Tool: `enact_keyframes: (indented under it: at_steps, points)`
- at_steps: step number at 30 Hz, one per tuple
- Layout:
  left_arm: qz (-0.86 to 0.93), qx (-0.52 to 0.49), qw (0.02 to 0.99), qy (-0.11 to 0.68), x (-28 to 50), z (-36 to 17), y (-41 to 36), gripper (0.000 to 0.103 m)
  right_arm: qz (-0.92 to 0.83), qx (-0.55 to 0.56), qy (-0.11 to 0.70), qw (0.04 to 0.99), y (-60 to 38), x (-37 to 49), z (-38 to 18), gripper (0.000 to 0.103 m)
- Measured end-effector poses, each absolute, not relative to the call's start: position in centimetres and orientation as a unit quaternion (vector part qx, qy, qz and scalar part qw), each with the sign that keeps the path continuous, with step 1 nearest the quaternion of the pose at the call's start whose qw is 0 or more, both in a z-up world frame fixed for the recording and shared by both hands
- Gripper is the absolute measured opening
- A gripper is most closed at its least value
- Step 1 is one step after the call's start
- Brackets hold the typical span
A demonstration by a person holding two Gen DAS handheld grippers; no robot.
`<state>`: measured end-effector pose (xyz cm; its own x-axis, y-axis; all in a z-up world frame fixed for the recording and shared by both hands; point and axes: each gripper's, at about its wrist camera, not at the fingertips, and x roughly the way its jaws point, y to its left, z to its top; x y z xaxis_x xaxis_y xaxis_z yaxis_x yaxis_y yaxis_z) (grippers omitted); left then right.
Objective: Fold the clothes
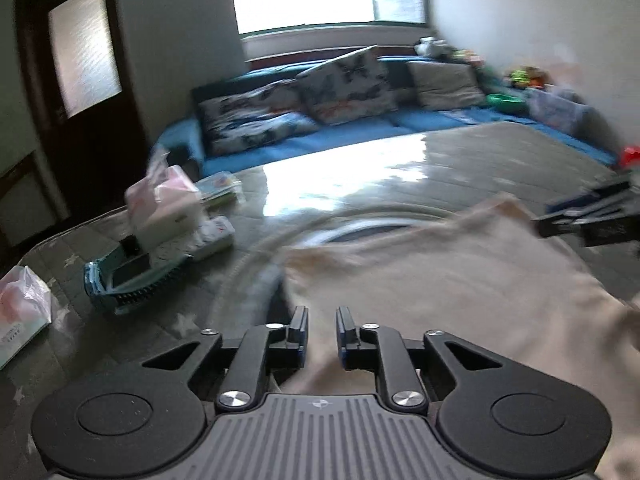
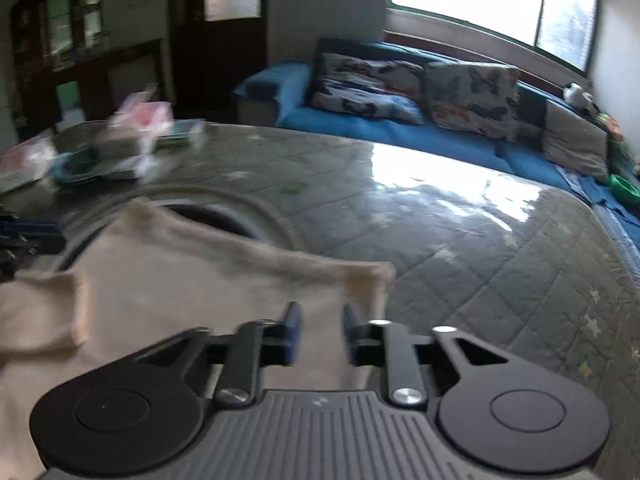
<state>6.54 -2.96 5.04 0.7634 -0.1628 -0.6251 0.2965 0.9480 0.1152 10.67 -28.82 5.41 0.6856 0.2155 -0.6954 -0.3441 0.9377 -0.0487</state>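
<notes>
Both my left gripper (image 1: 322,330) and right gripper (image 2: 319,330) have jaws released, nothing pinched; the cream garment (image 1: 440,280) lies on the surface (image 2: 460,240) just beyond and beneath them. I'd press each crease flat before regrasping corners.

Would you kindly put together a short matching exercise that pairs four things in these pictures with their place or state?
Things:
1. cream-coloured cloth garment
2. butterfly-print cushions
3. pink-and-white tissue box
4. left gripper

Places or states:
A. on the blue sofa under the window
B. jaws apart, nothing pinched
C. spread on the grey quilted table
D. near the table's far left edge, beside a teal tray

Pairs: 1-C, 2-A, 3-D, 4-B
</notes>
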Motion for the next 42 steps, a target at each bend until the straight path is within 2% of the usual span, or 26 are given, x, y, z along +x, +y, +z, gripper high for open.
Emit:
enact_keyframes:
  at_steps: [6,13,15,22,27,30,36,40,42]
  points:
    - [-0.144,0.176,0.921,0.315,2.7,2.8,-5.5,0.03,0.215,-0.109,0.369,0.898,-26.4,5.1,5.4,0.04]
    - [-0.13,0.17,0.921,0.324,3.2,1.0,-5.1,0.029,0.23,-0.119,0.379,0.888,-24.8,2.0,4.2,0.043]
    - [-0.126,0.174,0.924,0.318,3.1,0.9,-5.0,0.005,0.228,-0.113,0.386,0.886,-24.9,1.7,3.7,0.043]
    - [-0.06,0.061,0.954,0.287,2.2,3.7,-0.1,0.003,0.218,-0.103,0.39,0.889,-25.1,1.2,2.9,0.044]
    - [0.017,-0.029,0.967,0.253,-0.2,6.7,6.2,0.002,0.215,-0.106,0.389,0.89,-25.0,1.2,2.9,0.045]
    - [0.055,-0.058,0.967,0.243,-2.0,7.3,9.6,0.002,0.211,-0.108,0.388,0.891,-24.9,1.3,2.9,0.049]
    - [0.116,-0.097,0.952,0.265,-4.4,5.5,14.9,0.002,0.209,-0.111,0.389,0.891,-25.0,1.2,3.0,0.051]
    - [0.118,-0.102,0.942,0.298,-4.8,3.3,15.8,0.003,0.223,-0.126,0.382,0.888,-23.9,0.6,3.8,0.051]
    - [0.12,-0.106,0.938,0.307,-4.8,2.8,15.9,0.007,0.246,-0.134,0.374,0.884,-22.8,-0.1,4.5,0.051]
